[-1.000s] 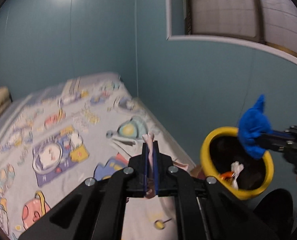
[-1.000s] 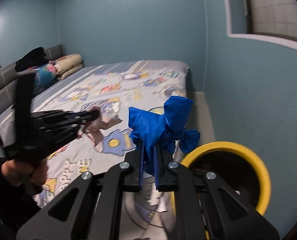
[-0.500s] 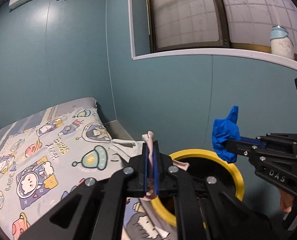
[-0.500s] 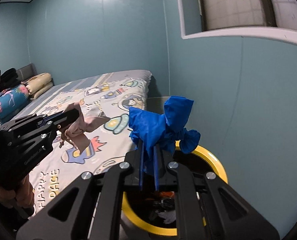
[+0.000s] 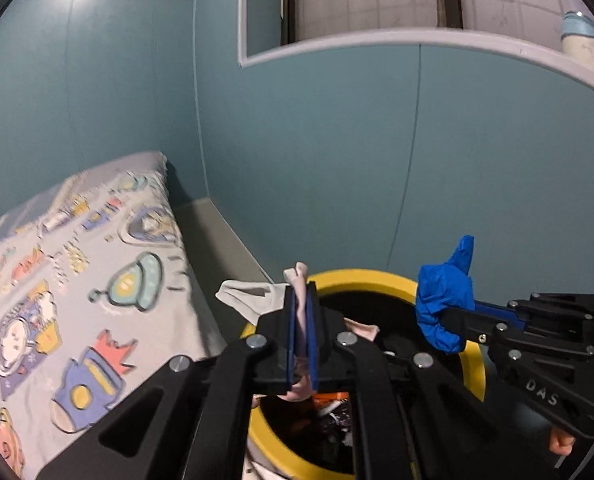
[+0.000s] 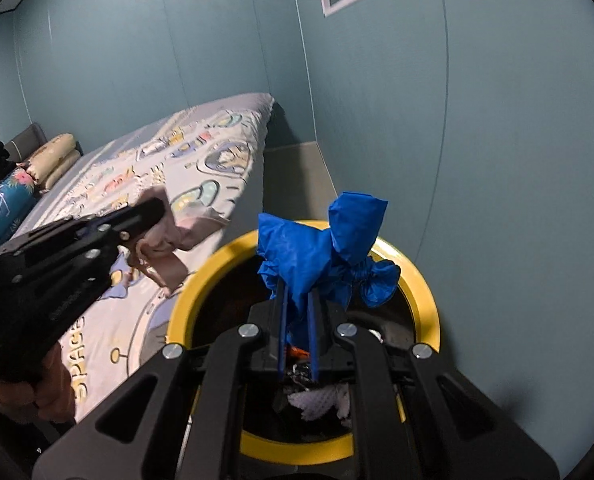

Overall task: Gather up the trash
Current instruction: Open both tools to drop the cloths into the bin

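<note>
A crumpled blue wad (image 6: 325,256) is being clamped in the right tool (image 6: 297,316), directly above the yellow-rimmed bin (image 6: 425,300). At about nine o'clock from it, a pinkish rag (image 5: 303,320) is being pinched in the left tool (image 5: 302,344), seemingly just over the rim nearest the bed (image 6: 145,168), though blur is making this uncertain. If released here, the rag is being risked: it could be caught on the rim or dropped onto the bed. The blue wad could be snagged on a pad.
</note>
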Motion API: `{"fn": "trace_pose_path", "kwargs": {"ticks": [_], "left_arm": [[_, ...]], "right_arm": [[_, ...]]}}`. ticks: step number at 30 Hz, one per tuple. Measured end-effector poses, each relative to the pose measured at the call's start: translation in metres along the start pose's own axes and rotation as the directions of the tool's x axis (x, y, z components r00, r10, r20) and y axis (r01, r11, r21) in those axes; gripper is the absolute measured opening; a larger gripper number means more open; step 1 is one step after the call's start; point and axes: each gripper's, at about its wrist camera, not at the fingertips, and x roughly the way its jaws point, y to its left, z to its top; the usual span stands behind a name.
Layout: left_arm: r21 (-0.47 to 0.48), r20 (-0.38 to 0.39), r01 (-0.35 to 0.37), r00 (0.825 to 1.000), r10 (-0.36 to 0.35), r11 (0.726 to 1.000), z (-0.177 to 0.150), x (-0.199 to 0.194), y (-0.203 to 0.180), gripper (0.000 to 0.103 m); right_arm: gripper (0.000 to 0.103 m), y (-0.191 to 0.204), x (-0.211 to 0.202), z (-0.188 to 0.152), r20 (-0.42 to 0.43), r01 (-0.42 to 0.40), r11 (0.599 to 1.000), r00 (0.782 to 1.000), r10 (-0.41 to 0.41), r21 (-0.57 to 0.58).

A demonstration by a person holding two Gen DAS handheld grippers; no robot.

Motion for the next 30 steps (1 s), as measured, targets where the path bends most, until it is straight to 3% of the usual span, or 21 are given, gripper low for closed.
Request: {"fn": "trace_pose_path", "kwargs": {"ticks": [8,13,19,23,27,28,30], "left_arm": [[-0.064,-0.102,0.063,0.992,-0.069,0.996,-0.008,0.046,0.005,0.005],[-0.081,-0.133,0.049,0.989,-0.059,0.996,-0.01,0.059,0.012,0.005],[-0.168,-0.18,0.097,0.975,-0.127,0.981,-0.009,0.075,0.03,0.005],[-0.175,-0.198,0.099,0.971,-0.134,0.98,-0.01,0.079,0.032,0.006],[-0.212,-0.194,0.089,0.972,-0.131,0.973,-0.009,0.076,0.041,0.037],[-0.22,-0.189,0.084,0.974,-0.127,0.972,-0.009,0.075,0.044,0.041],[-0.224,-0.187,0.083,0.974,-0.126,0.971,-0.008,0.073,0.047,0.043]], "right_arm": [[0.008,-0.003,0.012,0.004,-0.022,0.015,1.0,1.0,-0.015,-0.003],[0.009,-0.003,0.015,0.006,-0.038,0.022,1.0,0.999,-0.022,0.003],[0.009,-0.009,0.024,0.009,-0.07,0.013,1.0,0.997,-0.012,0.015],[0.009,-0.011,0.027,0.01,-0.085,0.015,1.0,0.996,-0.013,0.022],[0.021,-0.013,0.03,0.01,-0.098,0.027,0.999,0.995,-0.023,0.034],[0.027,-0.015,0.03,0.01,-0.099,0.029,0.999,0.995,-0.025,0.039],[0.029,-0.017,0.029,0.009,-0.096,0.035,0.998,0.995,-0.03,0.046]]}}
